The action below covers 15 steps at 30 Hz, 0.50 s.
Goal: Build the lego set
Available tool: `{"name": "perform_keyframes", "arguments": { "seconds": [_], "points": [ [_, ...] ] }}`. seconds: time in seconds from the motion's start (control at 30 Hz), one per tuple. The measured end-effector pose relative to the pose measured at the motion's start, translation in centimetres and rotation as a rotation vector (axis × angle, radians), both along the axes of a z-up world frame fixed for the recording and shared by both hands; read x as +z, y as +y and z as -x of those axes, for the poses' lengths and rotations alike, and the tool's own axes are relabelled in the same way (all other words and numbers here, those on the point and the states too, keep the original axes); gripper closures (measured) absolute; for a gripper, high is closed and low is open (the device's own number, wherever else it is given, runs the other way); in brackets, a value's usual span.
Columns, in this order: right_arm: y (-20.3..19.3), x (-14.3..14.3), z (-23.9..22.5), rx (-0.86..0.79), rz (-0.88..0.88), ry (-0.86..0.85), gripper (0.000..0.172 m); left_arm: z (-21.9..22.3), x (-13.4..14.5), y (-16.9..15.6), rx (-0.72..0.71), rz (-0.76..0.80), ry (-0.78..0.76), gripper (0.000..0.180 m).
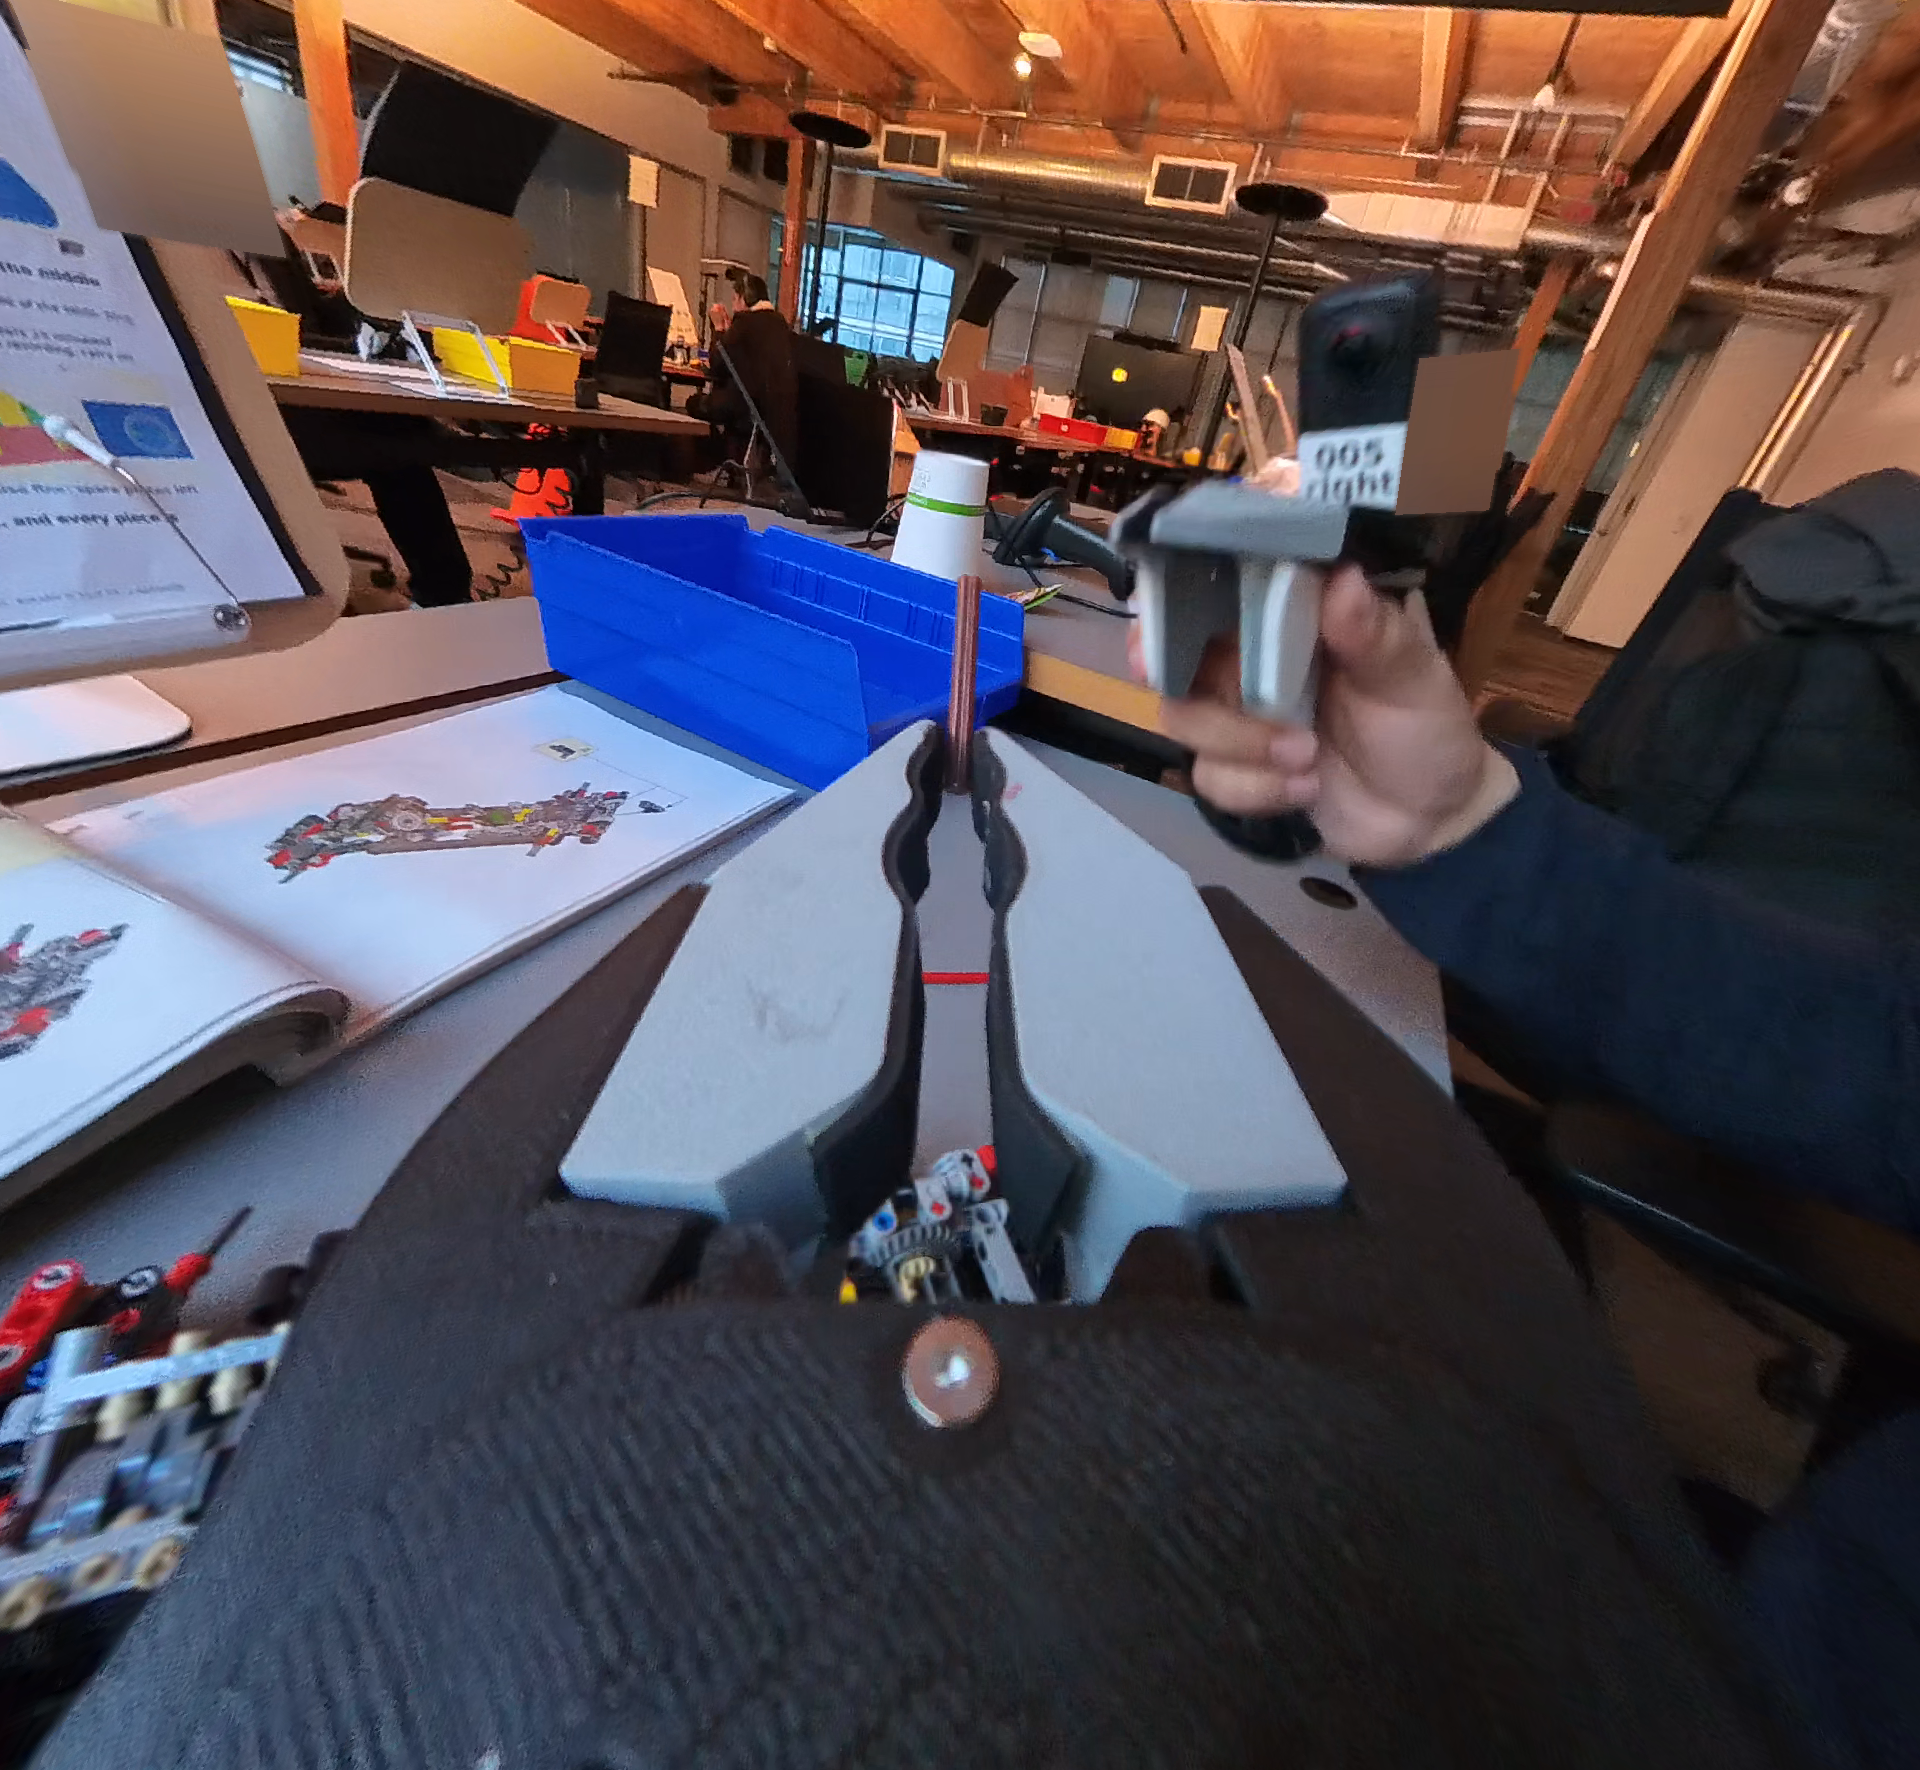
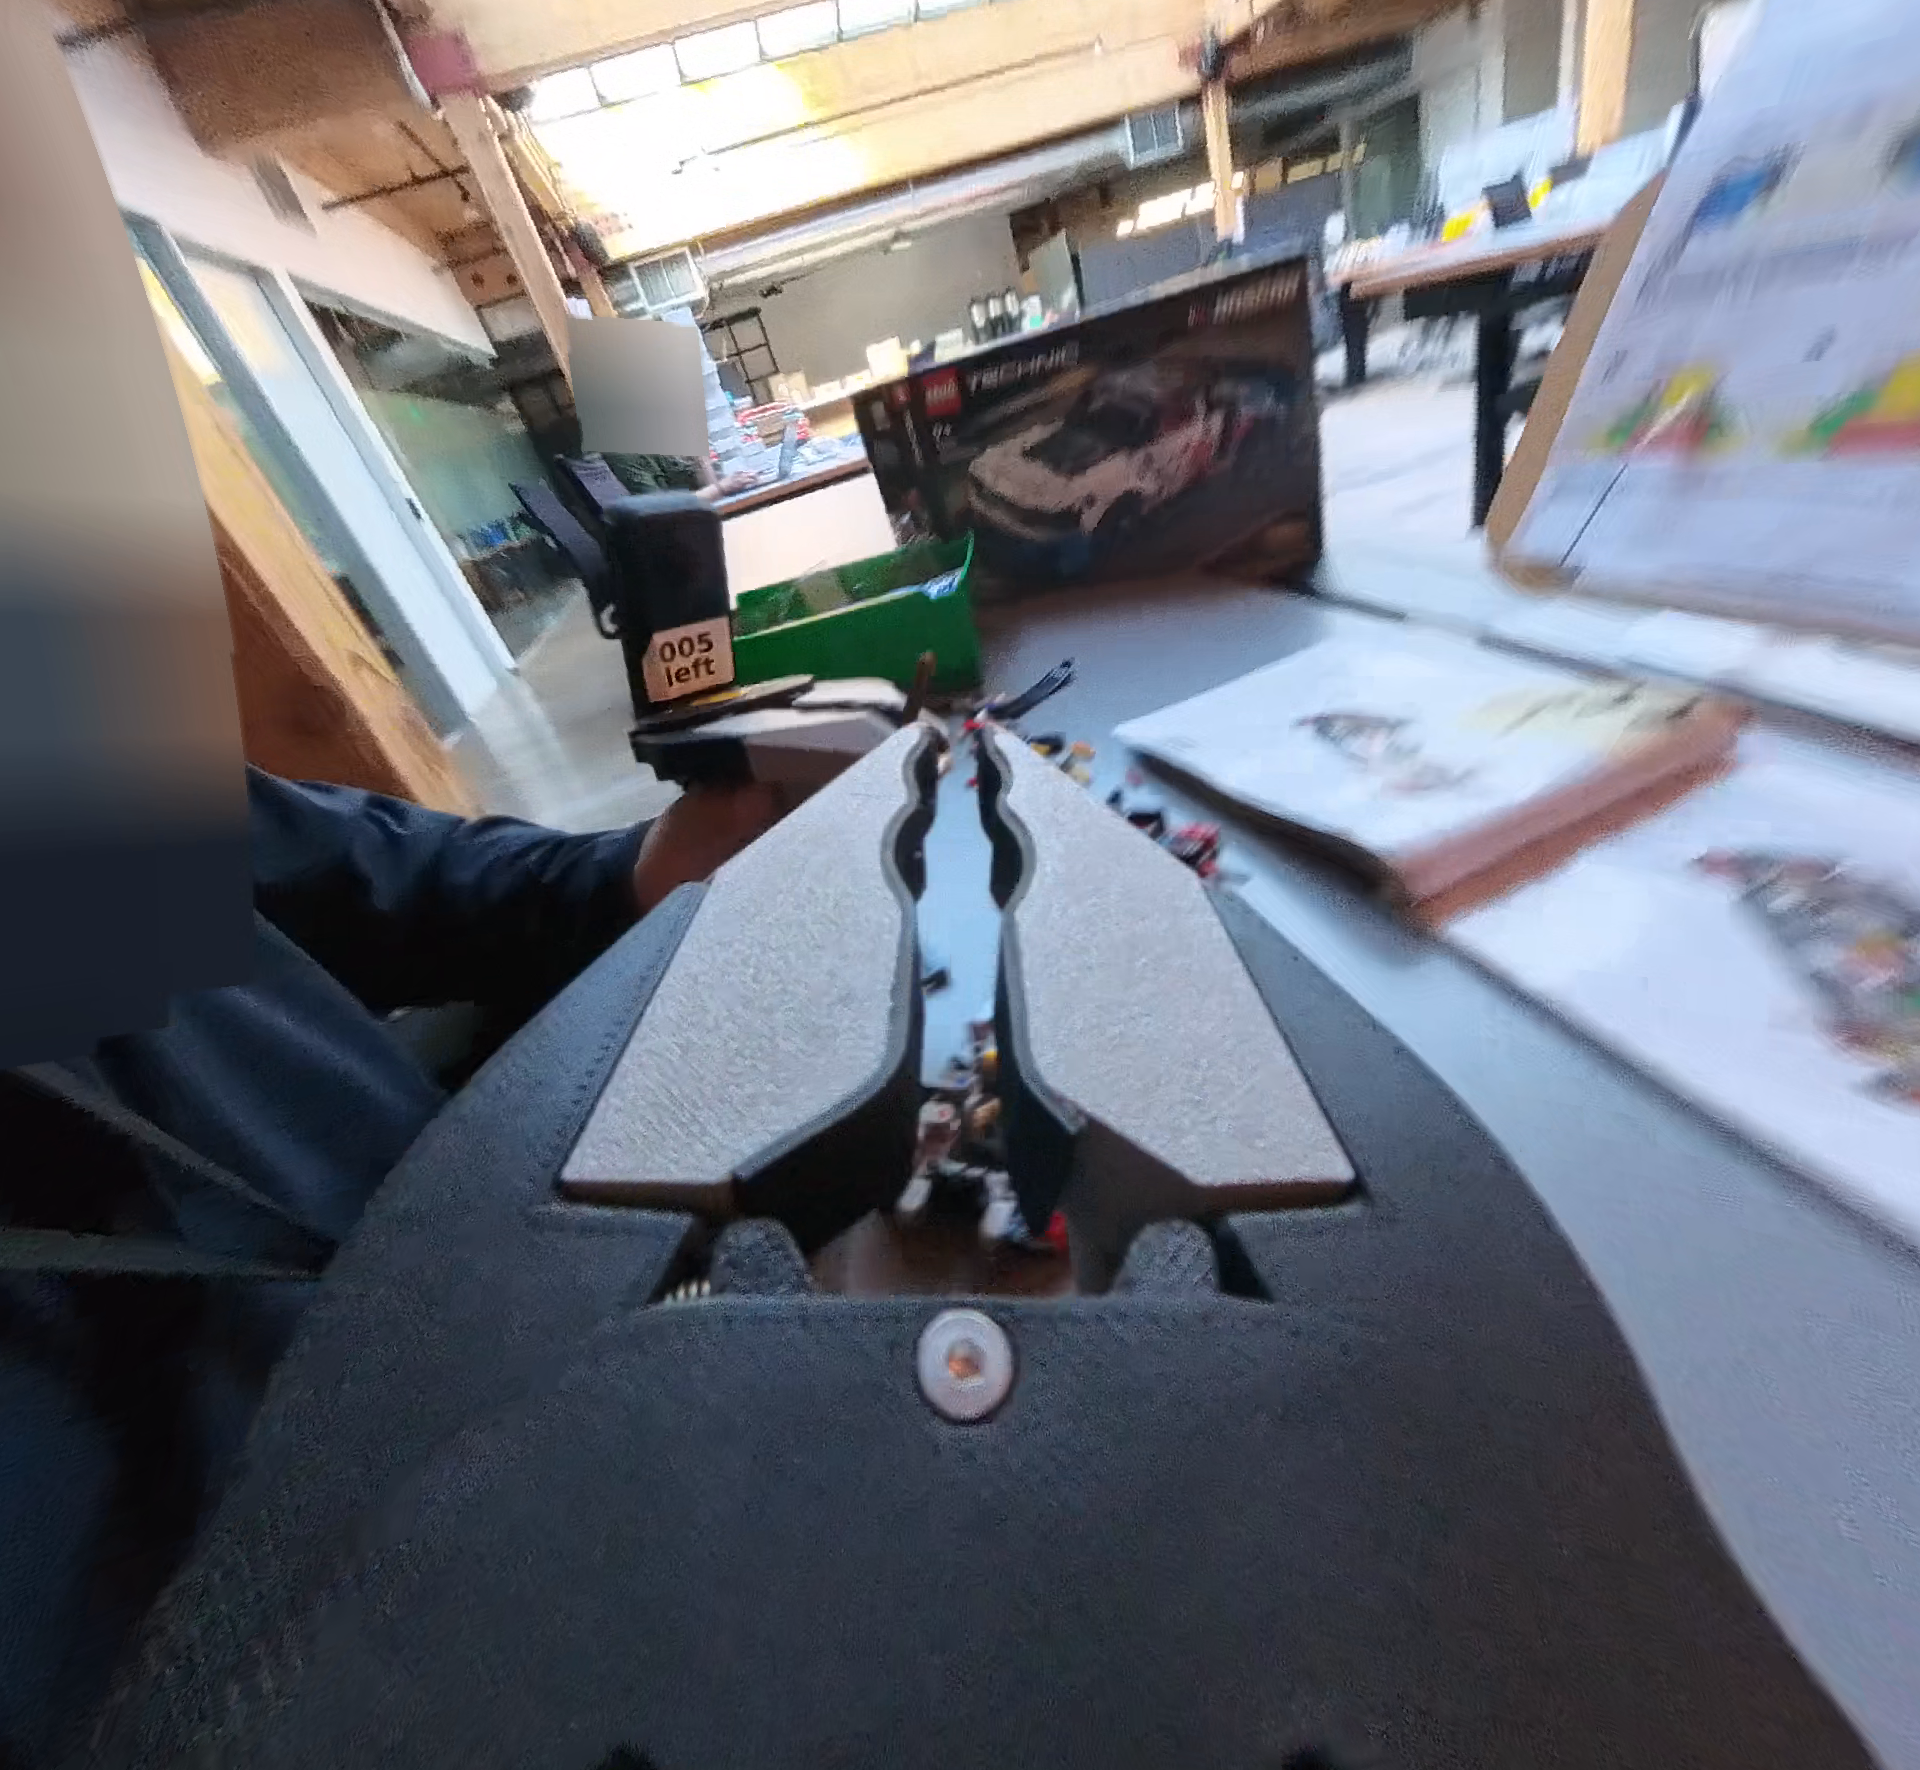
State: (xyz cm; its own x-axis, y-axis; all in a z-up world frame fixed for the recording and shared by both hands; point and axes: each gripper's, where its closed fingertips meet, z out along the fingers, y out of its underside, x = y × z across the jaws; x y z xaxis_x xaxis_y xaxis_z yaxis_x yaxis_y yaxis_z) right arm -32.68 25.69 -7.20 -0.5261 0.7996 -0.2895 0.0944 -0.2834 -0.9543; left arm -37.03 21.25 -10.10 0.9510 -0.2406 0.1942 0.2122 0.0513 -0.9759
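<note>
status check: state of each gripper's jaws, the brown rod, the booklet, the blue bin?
left gripper: jaws shut on the rod
brown rod: upright, pinched at its lower end
right gripper: jaws slightly apart, nothing between them
instruction booklet: lying open
blue bin: upright on table, looks empty

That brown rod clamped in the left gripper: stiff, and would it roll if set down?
The rod stands straight above the left gripper with no sag, so probably stiff. It looks thin and likely light. Its ridged sides might check rolling on the table, though a nudge could shift it.
</note>
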Motion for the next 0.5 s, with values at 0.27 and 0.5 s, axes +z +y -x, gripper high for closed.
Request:
{"name": "perform_keyframes", "arguments": {
  "seconds": [0.27, 0.5],
  "points": [
    [-5.1, -3.2, 2.9, 0.073, 0.233, -0.085, 0.166, -2.4, -1.6, 0.7, 0.018, 0.034, 0.041, 0.178],
    [-5.8, -4.4, 3.6, 0.043, 0.201, -0.091, 0.171, -2.1, -2.7, 0.6, 0.044, 0.097, 0.023, 0.178]
  ]
}}
